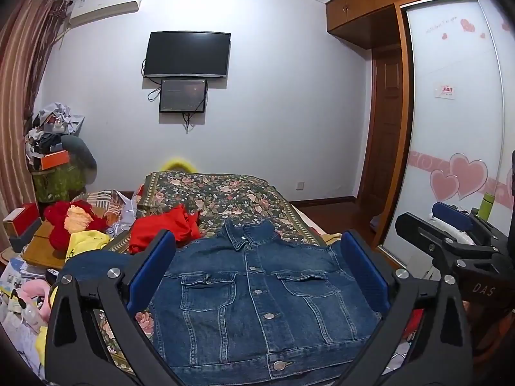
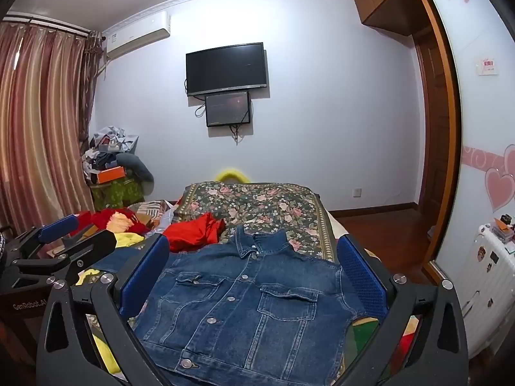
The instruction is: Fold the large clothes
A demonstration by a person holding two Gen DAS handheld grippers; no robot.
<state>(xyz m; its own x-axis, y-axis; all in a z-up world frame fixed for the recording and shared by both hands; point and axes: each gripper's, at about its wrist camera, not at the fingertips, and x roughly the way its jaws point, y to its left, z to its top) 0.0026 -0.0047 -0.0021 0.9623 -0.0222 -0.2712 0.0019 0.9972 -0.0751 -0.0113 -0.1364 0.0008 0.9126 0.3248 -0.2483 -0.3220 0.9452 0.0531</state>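
Both grippers (image 1: 257, 270) (image 2: 254, 273) spread wide over denim jacket (image 1: 257, 292); suitcase (image 2: 486, 276) only in right view.

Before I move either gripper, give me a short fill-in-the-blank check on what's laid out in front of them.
1. The denim jacket lies front side up, buttoned, on a bedspread with a ____ pattern.
2. Both the left gripper and the right gripper are ____, holding nothing.
3. Beside the jacket's collar lies a crumpled ____ garment.
4. On the far wall, the smaller screen hangs ____ the television.

Missing words: floral; open; red; below
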